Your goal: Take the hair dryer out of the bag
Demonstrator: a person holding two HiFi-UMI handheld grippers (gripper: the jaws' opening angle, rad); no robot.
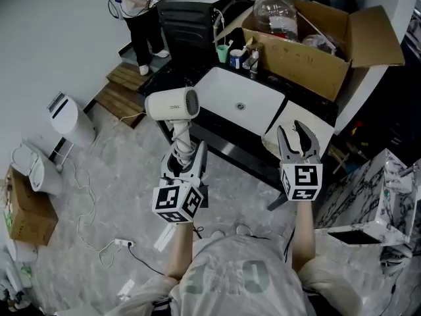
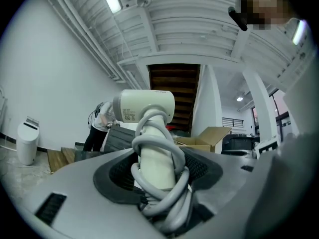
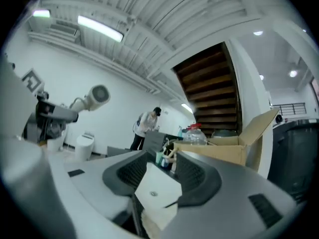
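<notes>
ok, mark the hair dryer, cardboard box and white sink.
hair dryer (image 1: 170,105): head view, barrel.
cardboard box (image 1: 302,63): head view, front wall.
white sink (image 1: 227,92): head view, bare basin.

1 hair dryer (image 1: 172,104), 2 hand-held grippers (image 1: 185,154) (image 1: 299,140)

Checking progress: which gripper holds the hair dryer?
The left gripper: it clamps the hair dryer by its cord-wrapped handle, while the right gripper stands open and empty.

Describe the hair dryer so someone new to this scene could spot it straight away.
Start at the white sink in the head view. Just left of it, the left gripper holds a hair dryer upright by its handle. It is the only white T-shaped thing there, with its grey cord wound round the handle.
</notes>
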